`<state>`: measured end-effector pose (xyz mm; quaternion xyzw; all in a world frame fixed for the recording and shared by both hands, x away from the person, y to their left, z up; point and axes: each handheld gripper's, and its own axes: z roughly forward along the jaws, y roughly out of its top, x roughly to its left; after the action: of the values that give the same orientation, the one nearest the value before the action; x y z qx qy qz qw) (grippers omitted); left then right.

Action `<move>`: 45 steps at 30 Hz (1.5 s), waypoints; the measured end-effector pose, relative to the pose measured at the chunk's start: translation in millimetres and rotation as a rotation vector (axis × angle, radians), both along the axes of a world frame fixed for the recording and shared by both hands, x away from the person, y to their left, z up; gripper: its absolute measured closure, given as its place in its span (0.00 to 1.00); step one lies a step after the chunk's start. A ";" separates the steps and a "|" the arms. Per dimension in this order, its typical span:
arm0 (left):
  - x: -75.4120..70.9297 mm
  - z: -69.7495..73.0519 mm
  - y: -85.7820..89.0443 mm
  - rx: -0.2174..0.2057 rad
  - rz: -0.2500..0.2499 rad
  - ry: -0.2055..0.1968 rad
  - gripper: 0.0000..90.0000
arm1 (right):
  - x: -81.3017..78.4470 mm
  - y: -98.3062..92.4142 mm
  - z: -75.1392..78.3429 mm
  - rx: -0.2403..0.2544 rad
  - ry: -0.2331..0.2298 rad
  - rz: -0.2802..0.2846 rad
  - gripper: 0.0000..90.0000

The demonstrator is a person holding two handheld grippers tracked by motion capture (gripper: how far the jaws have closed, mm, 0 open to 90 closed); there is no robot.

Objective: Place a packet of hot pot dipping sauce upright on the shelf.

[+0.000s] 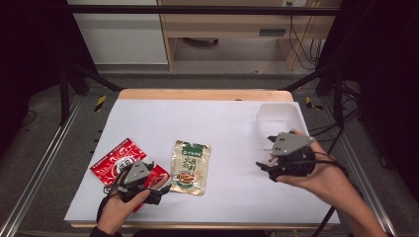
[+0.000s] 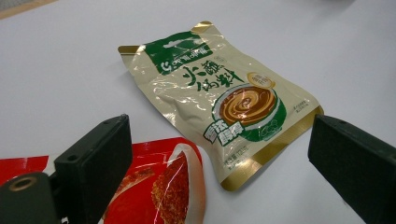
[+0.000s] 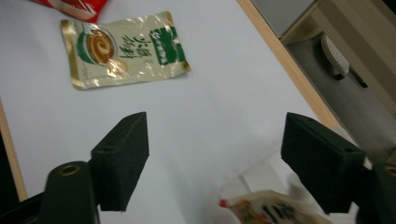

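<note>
Pouches waiting: you are holding left gripper (image 1: 159, 190) open, empty, green-and-gold sauce pouch (image 2: 219, 100) just ahead of its jaws, long axis running away, red pouch (image 2: 161, 186) beneath; right gripper (image 1: 265, 168) open, farther off.

Open tabletop (image 1: 232, 123) between packets (image 1: 190, 167) and bin (image 1: 276, 116)

Gold sauce pouch (image 1: 189, 167) with a green top band and a printed bowl picture: lies flat and unopened near the front edge of the white table top (image 1: 217, 123), a little left of centre, its green end toward the far edge. Red snack packet (image 1: 124, 163): glossy, flat, turned at a slant, just left of the gold pouch by the front-left corner; whether the two touch cannot be told.
</note>
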<state>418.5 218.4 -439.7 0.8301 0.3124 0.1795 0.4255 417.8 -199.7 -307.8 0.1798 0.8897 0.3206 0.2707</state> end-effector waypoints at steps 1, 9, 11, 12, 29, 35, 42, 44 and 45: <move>1.9 1.5 0.0 0.006 0.000 0.000 0.07 | -4.0 7.2 -5.0 0.001 0.003 0.001 0.30; 25.0 10.6 2.3 0.057 -0.008 0.016 0.07 | -19.2 55.3 -52.1 0.054 0.048 -0.014 0.37; 33.1 12.4 3.7 0.065 -0.007 0.020 0.07 | -20.4 63.2 -62.1 0.081 0.049 -0.023 0.37; 37.3 13.2 4.3 0.068 -0.001 0.019 0.07 | -20.9 66.2 -66.5 0.091 0.043 -0.027 0.37; 96.4 9.2 -27.0 0.158 -0.049 0.101 0.07 | -10.3 86.0 -128.2 0.152 0.102 -0.066 0.38; 104.4 7.8 -37.8 0.191 -0.057 0.112 0.07 | -7.9 79.3 -137.8 0.167 0.092 -0.110 0.38; 105.1 11.4 -43.7 0.200 -0.063 0.111 0.07 | -6.5 76.6 -142.1 0.167 0.098 -0.125 0.39; 105.5 11.8 -46.2 0.206 -0.070 0.111 0.07 | -5.5 76.0 -143.0 0.166 0.098 -0.128 0.39; 105.9 12.3 -47.3 0.213 -0.072 0.110 0.07 | -5.1 75.6 -142.9 0.165 0.097 -0.129 0.39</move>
<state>524.4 171.2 -427.3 0.8899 0.2843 0.1504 0.3235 412.7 -124.1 -450.6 0.2739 0.8590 0.3653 0.2318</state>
